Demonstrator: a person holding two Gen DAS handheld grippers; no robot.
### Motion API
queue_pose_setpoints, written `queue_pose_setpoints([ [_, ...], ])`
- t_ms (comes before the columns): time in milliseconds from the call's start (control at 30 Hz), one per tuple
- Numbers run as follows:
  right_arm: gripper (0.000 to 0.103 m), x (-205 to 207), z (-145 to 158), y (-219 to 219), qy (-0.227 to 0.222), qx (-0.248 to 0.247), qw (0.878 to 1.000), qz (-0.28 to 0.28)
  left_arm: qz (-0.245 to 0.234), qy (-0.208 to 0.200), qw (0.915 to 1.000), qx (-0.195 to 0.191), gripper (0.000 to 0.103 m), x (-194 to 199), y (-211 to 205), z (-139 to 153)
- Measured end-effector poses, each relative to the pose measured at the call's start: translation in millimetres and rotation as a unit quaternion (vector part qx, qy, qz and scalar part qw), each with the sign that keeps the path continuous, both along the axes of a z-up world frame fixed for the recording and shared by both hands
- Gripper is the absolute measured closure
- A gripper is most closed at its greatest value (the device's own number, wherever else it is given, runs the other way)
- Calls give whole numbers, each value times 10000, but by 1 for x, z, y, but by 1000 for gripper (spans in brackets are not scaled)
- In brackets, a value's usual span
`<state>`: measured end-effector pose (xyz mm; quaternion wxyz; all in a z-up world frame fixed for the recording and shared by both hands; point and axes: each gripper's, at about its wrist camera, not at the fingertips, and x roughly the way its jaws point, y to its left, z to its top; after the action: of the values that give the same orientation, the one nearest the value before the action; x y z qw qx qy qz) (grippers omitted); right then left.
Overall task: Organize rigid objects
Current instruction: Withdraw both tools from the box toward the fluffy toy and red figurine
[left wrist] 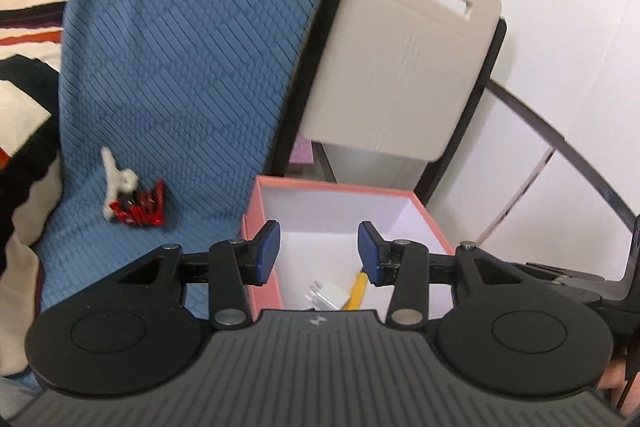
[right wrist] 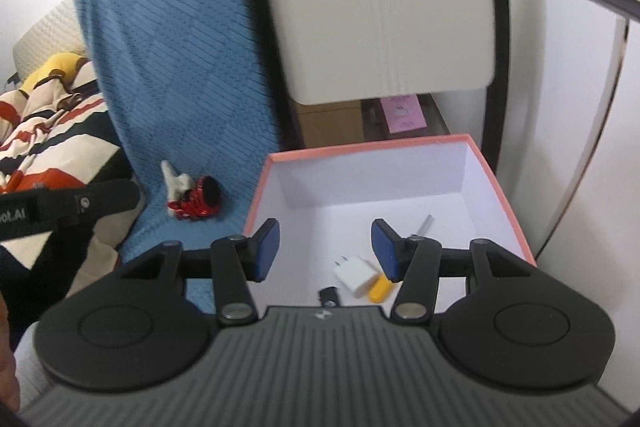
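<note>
A pink box point(left wrist: 250, 223) with a white inside stands beside a blue blanket point(left wrist: 180, 47); it also shows in the right wrist view point(right wrist: 360, 149). In it lie a white charger plug point(right wrist: 356, 275), a yellow-handled screwdriver point(right wrist: 380, 291) and a small black item point(right wrist: 330, 295). The plug point(left wrist: 326, 295) and yellow handle point(left wrist: 356, 291) show in the left wrist view too. A red toy with a white piece point(left wrist: 134, 205) lies on the blanket, also seen from the right point(right wrist: 192, 199). My left gripper point(left wrist: 319, 253) and right gripper point(right wrist: 326, 251) are open and empty above the box.
A beige chair back point(left wrist: 400, 59) stands behind the box. A striped quilt point(right wrist: 44, 131) lies at the left. A black strap point(right wrist: 60, 207) crosses the left of the right wrist view. A pink card point(right wrist: 402, 115) sits under the chair.
</note>
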<state>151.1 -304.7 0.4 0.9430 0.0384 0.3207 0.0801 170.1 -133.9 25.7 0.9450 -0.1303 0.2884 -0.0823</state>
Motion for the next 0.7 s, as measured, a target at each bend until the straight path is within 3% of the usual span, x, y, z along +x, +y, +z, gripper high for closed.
queue_pose_setpoints([
  [333, 49, -8, 1, 53, -122, -109, 9993, 332, 287, -203, 9993, -85, 54, -28, 48, 3],
  [700, 49, -15, -18, 100, -39, -197, 9974, 690, 540, -104, 9984, -126, 54, -36, 90, -22],
])
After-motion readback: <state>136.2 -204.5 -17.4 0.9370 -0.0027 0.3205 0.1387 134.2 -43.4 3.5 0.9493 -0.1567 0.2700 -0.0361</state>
